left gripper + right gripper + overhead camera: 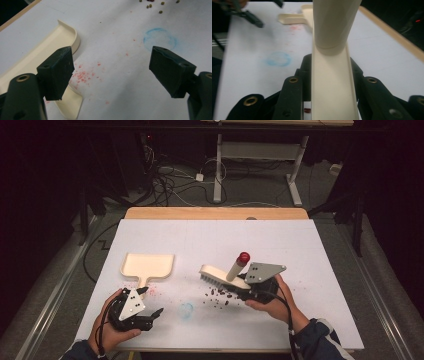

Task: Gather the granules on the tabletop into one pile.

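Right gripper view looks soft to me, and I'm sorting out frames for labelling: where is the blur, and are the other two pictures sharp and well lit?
Right gripper view: the brush sits too close, its handle hazy, and the far left tool is smeared. Left gripper view: crisp, evenly lit on the dustpan and the blue ring. High view: the table is bright, the room around it dark.

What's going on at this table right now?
A person works with a tool in each hand. The right tool is clamped on a cream brush with a red-tipped handle, held just above a scatter of dark beans on the white table. The left tool is open and holds nothing, poised by the handle of the cream dustpan. No beans are in the pan yet.
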Available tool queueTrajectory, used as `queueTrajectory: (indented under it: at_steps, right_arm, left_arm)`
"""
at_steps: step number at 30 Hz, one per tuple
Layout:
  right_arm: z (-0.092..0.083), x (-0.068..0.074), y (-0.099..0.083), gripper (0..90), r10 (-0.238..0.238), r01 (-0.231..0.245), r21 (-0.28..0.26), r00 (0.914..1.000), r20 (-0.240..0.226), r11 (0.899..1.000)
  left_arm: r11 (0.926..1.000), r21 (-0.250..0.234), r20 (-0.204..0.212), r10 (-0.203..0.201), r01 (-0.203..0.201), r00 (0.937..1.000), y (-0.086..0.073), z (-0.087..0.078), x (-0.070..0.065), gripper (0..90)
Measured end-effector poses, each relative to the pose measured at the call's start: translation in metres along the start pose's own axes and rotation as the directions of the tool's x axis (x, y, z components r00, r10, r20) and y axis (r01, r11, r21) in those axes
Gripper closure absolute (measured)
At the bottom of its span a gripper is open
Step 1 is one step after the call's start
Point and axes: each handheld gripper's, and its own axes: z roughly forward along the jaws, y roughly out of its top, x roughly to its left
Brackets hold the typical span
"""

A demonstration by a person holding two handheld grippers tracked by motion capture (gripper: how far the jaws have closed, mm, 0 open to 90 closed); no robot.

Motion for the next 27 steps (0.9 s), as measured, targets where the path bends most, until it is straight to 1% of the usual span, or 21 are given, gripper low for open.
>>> queueTrajectory:
  at_steps: [2,5,7,8,10,11,14,15,16,17,18,19,20,21,22,23,24,25,26,27]
  right_arm:
    - [0.005,0.013,0.003,67.6,0.003,-0.002,0.027,0.9988,-0.048,1.0]
    - [0.014,0.024,0.003,67.6,0.026,-0.019,0.062,0.9937,-0.109,0.998]
    - [0.021,0.03,0.001,67.6,0.07,-0.057,0.087,0.9858,-0.153,0.995]
    - [0.024,0.032,0.0,67.6,0.082,-0.067,0.093,0.9818,-0.171,0.993]
    - [0.03,0.036,-0.003,67.6,0.1,-0.08,0.11,0.9764,-0.191,0.991]
    - [0.033,0.036,-0.004,67.6,0.105,-0.082,0.122,0.9755,-0.193,0.989]
    - [0.041,0.037,-0.009,67.6,0.124,-0.097,0.144,0.9741,-0.189,0.985]
    - [0.042,0.036,-0.011,67.6,0.133,-0.107,0.149,0.9746,-0.18,0.983]
    - [0.042,0.036,-0.011,67.6,0.133,-0.107,0.149,0.9746,-0.18,0.983]
    - [0.042,0.032,-0.014,67.6,0.163,-0.14,0.143,0.9728,-0.165,0.98]
    - [0.042,0.029,-0.015,67.6,0.158,-0.137,0.142,0.9773,-0.142,0.98]
    - [0.041,0.026,-0.016,67.6,0.164,-0.146,0.145,0.9795,-0.118,0.979]
    - [0.041,0.022,-0.018,67.6,0.17,-0.154,0.146,0.979,-0.112,0.977]
    - [0.04,0.019,-0.019,67.5,0.191,-0.176,0.147,0.9763,-0.101,0.973]
    - [0.039,0.015,-0.021,67.5,0.196,-0.183,0.15,0.977,-0.083,0.972]
    - [0.039,0.012,-0.022,67.5,0.21,-0.197,0.152,0.9748,-0.075,0.969]
    - [0.038,0.009,-0.023,67.5,0.218,-0.206,0.146,0.9734,-0.071,0.968]
    - [0.038,0.009,-0.023,67.5,0.218,-0.206,0.146,0.9734,-0.071,0.968]
    - [0.036,0.004,-0.024,67.5,0.226,-0.217,0.143,0.9729,-0.049,0.966]
    - [0.034,0.002,-0.025,67.6,0.227,-0.22,0.137,0.973,-0.041,0.966]
  left_arm:
    - [1.0,0.0,-0.002,-0.001,0.001,1.0,0.0,-0.001,0.0,19.0]
    - [1.0,-0.006,-0.005,-0.007,0.007,1.0,-0.001,-0.002,0.001,19.0]
    - [0.9998,-0.014,-0.002,-0.015,0.015,0.9999,-0.001,-0.003,0.002,19.0]
    - [0.9997,-0.016,-0.001,-0.017,0.017,0.9999,-0.001,-0.003,0.002,19.0]
    - [0.9997,-0.016,-0.001,-0.016,0.016,0.9999,-0.001,-0.004,0.002,19.0]
    - [0.9997,-0.017,0.002,-0.018,0.018,0.9998,-0.001,-0.004,0.002,19.0]
    - [0.9997,-0.018,0.003,-0.018,0.019,0.9998,-0.001,-0.003,0.002,19.0]
    - [0.9997,-0.017,0.004,-0.018,0.018,0.9998,-0.001,-0.003,0.002,19.0]
    - [0.9997,-0.016,0.005,-0.018,0.018,0.9998,-0.001,-0.003,0.002,19.0]
    - [0.9998,-0.015,0.005,-0.016,0.016,0.9999,-0.001,-0.003,0.002,19.0]
    - [0.9998,-0.015,0.006,-0.015,0.015,0.9999,-0.001,-0.003,0.002,19.0]
    - [0.9998,-0.014,0.008,-0.015,0.015,0.9998,-0.001,-0.003,0.002,19.0]
    - [0.9998,-0.013,0.009,-0.014,0.014,0.9999,-0.001,-0.003,0.002,19.0]
    - [0.9998,-0.013,0.009,-0.014,0.014,0.9999,-0.001,-0.003,0.002,19.0]
    - [0.9998,-0.012,0.009,-0.013,0.013,0.9999,-0.001,-0.003,0.002,19.0]
    - [0.9999,-0.012,0.011,-0.011,0.012,0.9999,-0.001,-0.003,0.002,19.0]
    - [0.9999,-0.011,0.012,-0.01,0.01,0.9999,-0.001,-0.003,0.002,19.0]
    - [0.9999,-0.009,0.012,-0.008,0.008,0.9999,-0.001,-0.003,0.002,19.0]
    - [0.9999,-0.009,0.014,-0.007,0.008,0.9999,-0.001,-0.002,0.002,19.0]
    - [0.9999,-0.01,0.016,-0.008,0.008,0.9998,-0.001,-0.002,0.002,19.0]
